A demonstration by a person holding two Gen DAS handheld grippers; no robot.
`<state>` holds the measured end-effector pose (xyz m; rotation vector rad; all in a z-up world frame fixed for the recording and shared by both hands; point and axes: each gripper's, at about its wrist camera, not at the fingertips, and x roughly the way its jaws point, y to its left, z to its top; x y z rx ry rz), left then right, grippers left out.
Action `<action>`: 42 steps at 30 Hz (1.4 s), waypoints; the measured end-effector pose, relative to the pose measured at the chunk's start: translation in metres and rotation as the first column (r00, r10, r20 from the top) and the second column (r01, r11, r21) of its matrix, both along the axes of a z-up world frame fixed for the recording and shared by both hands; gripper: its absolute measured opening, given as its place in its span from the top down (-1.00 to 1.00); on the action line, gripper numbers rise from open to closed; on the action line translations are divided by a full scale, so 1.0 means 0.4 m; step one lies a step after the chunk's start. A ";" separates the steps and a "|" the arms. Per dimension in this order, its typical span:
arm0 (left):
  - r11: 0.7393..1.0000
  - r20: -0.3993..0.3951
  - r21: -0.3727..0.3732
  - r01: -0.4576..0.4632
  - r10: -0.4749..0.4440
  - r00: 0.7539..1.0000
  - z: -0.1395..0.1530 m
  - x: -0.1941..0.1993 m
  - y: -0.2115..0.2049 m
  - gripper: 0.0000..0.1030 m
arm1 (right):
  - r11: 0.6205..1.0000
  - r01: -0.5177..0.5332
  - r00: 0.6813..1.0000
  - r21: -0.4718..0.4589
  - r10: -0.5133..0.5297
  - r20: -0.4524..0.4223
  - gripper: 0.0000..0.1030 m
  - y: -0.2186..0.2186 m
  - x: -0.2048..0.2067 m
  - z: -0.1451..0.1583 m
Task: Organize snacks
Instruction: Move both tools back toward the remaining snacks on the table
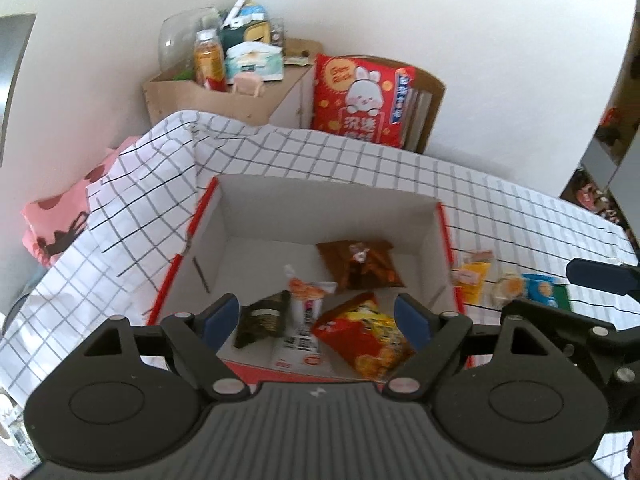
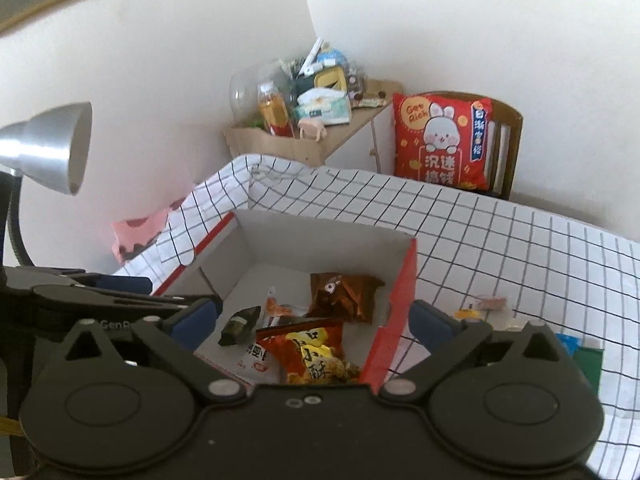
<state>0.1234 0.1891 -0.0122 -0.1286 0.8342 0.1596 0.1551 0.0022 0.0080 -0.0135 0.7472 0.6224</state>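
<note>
Open box on checked cloth, snack packets lying inside it below both grippers, left gripper wide and empty, right gripper wide and empty, more snacks on the cloth right of the box

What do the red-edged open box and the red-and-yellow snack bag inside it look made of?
Red-edged open box: apparently cardboard, matte white inside, with folded flaps and a torn edge. Red-and-yellow snack bag: likely plastic or foil film, glossy, crinkled, catching highlights.

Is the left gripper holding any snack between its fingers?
No, the left gripper is open above the box, and the snack packets lie on the box floor below.
</note>
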 end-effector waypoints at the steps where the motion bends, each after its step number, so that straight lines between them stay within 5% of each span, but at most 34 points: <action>1: 1.000 0.004 -0.009 0.012 -0.012 1.000 0.005 -0.006 -0.011 -0.66 | 1.000 0.005 1.000 0.004 -0.005 0.006 -0.99 -0.014 -0.006 0.004; 7: 0.997 0.034 -0.022 0.079 -0.078 0.996 0.020 -0.026 -0.086 -0.87 | 0.999 0.050 0.998 0.008 -0.050 0.035 -0.99 -0.112 -0.047 0.008; 26: 0.968 -0.027 -0.044 0.246 -0.248 0.968 -0.085 0.021 -0.377 -0.87 | 0.963 0.255 0.967 -0.084 -0.255 0.004 -1.00 -0.462 -0.144 -0.101; 35: 0.962 -0.083 -0.048 0.271 -0.274 0.958 -0.156 0.074 -0.480 -0.87 | 0.953 0.269 0.962 -0.142 -0.273 -0.014 -0.97 -0.551 -0.136 -0.159; 42: 0.958 -0.182 -0.025 0.285 -0.284 0.941 -0.234 0.111 -0.578 -0.87 | 0.961 0.157 0.981 -0.229 -0.179 -0.079 -0.79 -0.559 -0.137 -0.258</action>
